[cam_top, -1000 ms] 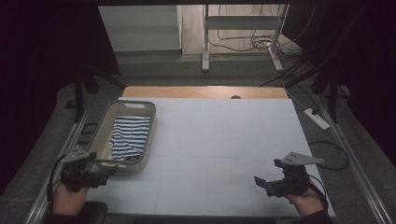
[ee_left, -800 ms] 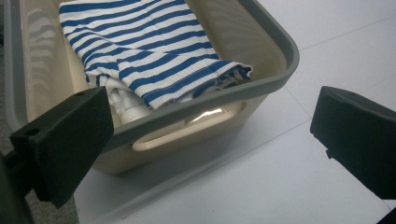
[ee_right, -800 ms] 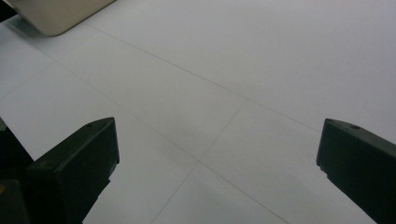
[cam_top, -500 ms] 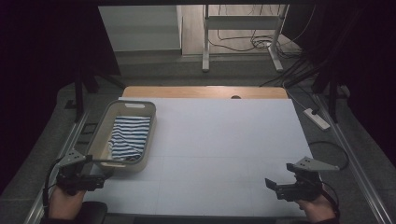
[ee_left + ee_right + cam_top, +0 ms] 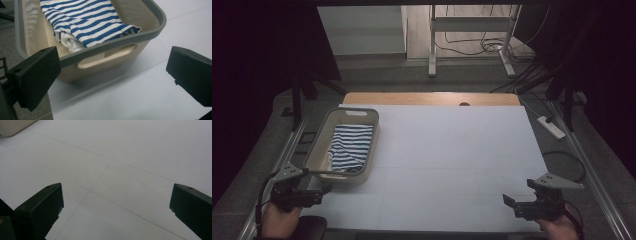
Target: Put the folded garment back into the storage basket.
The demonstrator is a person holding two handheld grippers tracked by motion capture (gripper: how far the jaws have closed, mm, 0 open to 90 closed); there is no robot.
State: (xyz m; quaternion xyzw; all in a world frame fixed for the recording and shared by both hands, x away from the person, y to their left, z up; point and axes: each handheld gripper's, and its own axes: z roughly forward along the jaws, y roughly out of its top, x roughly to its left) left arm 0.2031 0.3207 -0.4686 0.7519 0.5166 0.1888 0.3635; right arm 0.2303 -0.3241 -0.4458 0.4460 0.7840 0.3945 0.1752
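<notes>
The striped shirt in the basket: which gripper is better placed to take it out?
Left. The left gripper, jaws open, sits just before the basket holding the striped shirt. The right gripper is far across the table.

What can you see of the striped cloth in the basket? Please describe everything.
The striped cloth is soft fabric with blue and white stripes. It lies crumpled and loosely folded inside the beige basket, with a plain white fold showing at its near end. It rests on the basket's floor and leans against the near wall. No claw touches it.
</notes>
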